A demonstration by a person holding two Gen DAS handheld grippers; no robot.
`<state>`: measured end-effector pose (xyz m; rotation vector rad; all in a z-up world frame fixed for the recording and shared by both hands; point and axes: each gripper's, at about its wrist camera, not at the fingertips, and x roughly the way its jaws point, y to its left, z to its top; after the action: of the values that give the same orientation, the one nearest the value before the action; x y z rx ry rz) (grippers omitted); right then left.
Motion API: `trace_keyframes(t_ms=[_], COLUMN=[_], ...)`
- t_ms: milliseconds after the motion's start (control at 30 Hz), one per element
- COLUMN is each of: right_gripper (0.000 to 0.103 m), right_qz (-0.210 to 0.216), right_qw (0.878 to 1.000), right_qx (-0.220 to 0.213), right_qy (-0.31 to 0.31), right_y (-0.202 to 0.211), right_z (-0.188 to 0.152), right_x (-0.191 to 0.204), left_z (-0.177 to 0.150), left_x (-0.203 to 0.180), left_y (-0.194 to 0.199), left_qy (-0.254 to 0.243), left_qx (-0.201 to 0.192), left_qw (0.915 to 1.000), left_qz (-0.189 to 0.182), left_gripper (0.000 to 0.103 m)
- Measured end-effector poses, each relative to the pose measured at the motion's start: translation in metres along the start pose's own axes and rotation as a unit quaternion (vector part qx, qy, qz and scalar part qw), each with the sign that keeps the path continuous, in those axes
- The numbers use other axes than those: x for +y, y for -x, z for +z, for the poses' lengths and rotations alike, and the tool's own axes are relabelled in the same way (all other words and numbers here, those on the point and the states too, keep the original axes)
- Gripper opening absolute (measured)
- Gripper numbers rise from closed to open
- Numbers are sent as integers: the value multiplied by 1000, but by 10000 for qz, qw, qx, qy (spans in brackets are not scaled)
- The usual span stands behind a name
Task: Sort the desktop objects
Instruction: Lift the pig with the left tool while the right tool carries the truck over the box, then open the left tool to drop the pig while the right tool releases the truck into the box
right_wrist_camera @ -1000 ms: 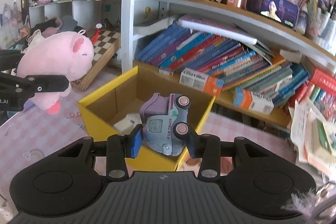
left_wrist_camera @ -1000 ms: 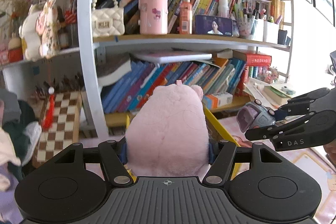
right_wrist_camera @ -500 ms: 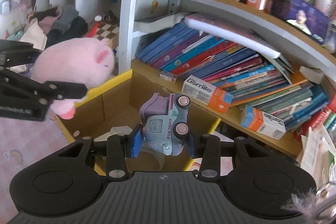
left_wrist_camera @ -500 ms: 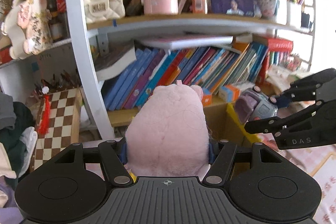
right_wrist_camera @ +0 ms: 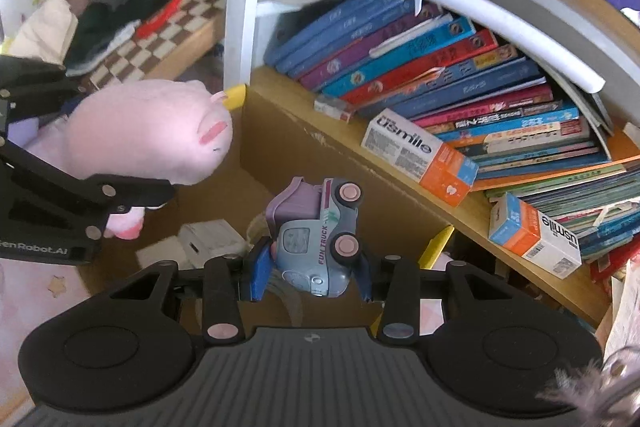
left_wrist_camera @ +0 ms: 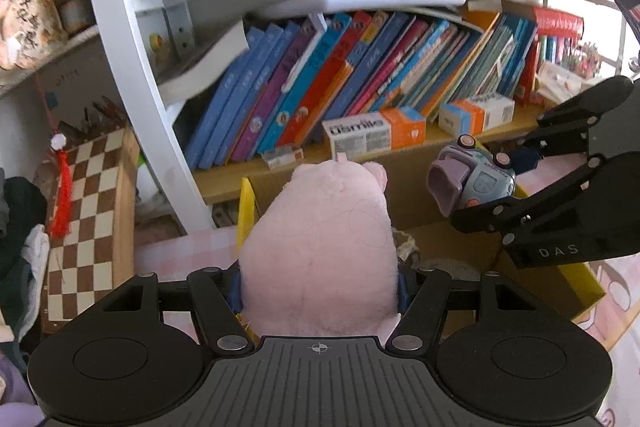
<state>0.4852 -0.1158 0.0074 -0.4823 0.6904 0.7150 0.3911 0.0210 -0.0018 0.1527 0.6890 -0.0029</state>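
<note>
My left gripper is squeezing the pink plush pig, and my right gripper pinches the toy truck, both over the open yellow cardboard box. Leaning books and a toothpaste carton crowd the shelf at 12 o'clock, chessboard at 9.

I read "FUN TRUCK" on the toy truck in my right hand-held gripper, "usmile" on the orange-ended box, "DAS" on that gripper's side.
</note>
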Motion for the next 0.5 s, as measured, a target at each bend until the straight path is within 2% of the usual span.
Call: trace_keyframes(t_ms=[500], right_gripper=[40], right_qz=[241], right_qw=[9967], right_qx=[650], right_qy=[413], right_y=[-54], right_z=[-2], right_x=[-5], left_z=[-1], left_x=[-13], left_y=[-43], left_qy=[-277], left_qx=[544], left_qw=[9981], left_qz=[-131], left_gripper=[67])
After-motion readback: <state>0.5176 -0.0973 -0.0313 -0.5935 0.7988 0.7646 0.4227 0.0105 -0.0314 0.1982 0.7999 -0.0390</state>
